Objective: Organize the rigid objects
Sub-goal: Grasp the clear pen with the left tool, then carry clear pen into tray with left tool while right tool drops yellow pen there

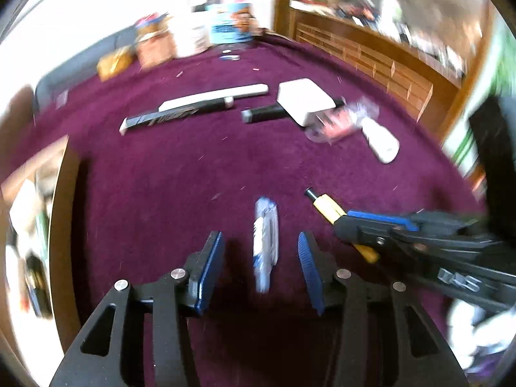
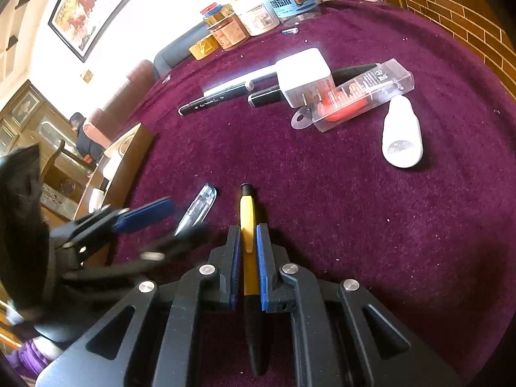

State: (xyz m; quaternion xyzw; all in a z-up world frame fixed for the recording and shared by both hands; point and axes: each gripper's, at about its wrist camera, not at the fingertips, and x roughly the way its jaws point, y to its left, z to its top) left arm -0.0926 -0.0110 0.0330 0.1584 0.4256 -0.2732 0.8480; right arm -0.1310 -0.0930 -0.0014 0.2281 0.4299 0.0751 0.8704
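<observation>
A clear pen with blue trim [image 1: 266,242] lies on the purple tablecloth [image 1: 180,174]. It sits between the blue pads of my left gripper [image 1: 259,235], which stands open with a gap on each side of the pen. In the right wrist view the same pen [image 2: 200,206] shows beside the blurred left gripper [image 2: 151,216]. My right gripper [image 2: 248,229] is shut on a yellow and black pen [image 2: 246,213], whose black tip points away along the fingers. The left wrist view shows that yellow pen [image 1: 325,206] sticking out of the right gripper [image 1: 351,222] just right of the clear pen.
Farther back lie two black markers [image 2: 219,96], a white plug adapter [image 2: 303,77], a clear box with a red item [image 2: 361,93] and a white bottle on its side [image 2: 403,135]. Jars and tins [image 2: 258,13] stand at the far edge. An open wooden box [image 2: 129,154] sits at the left.
</observation>
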